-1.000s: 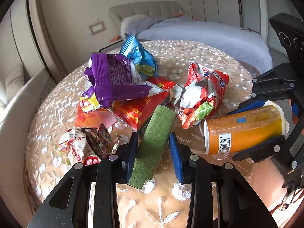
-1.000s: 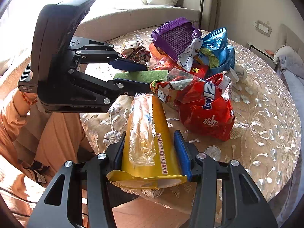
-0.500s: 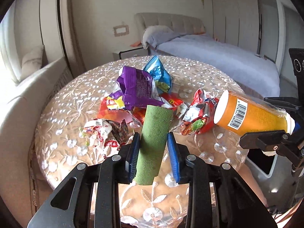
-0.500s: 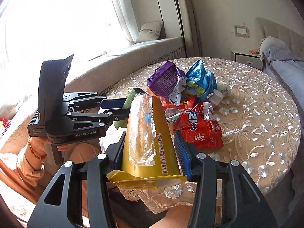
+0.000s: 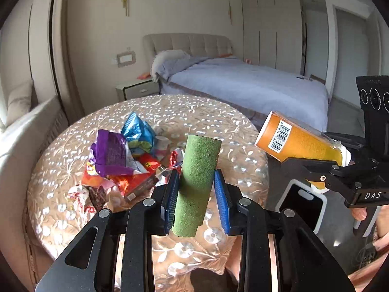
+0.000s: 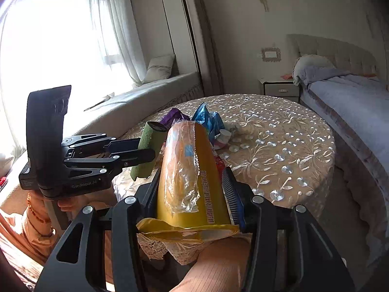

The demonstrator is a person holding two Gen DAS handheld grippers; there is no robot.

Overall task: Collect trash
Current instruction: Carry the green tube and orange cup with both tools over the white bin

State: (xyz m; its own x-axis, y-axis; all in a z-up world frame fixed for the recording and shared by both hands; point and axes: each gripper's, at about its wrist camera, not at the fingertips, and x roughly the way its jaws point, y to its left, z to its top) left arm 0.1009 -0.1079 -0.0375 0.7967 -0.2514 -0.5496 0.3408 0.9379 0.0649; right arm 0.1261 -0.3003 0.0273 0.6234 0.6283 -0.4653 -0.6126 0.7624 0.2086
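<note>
My left gripper (image 5: 195,186) is shut on a green tube (image 5: 197,182), held above the near edge of the round table (image 5: 218,126). My right gripper (image 6: 194,182) is shut on an orange cup (image 6: 192,170) wrapped in clear film; the cup also shows in the left wrist view (image 5: 299,143), off the table's right side. The green tube also shows in the right wrist view (image 6: 145,153). A pile of snack wrappers lies on the table: purple (image 5: 110,154), blue (image 5: 138,133) and red (image 5: 136,180) ones.
A bed (image 5: 243,85) stands behind the table with a nightstand (image 5: 136,90) beside it. A window seat (image 6: 145,92) runs along the left. A white-rimmed dark bin (image 5: 301,204) sits on the floor to the table's right.
Both grippers have lifted and pulled back from the table with the green tube and the orange cup; the wrapper pile now lies lower and farther away.
</note>
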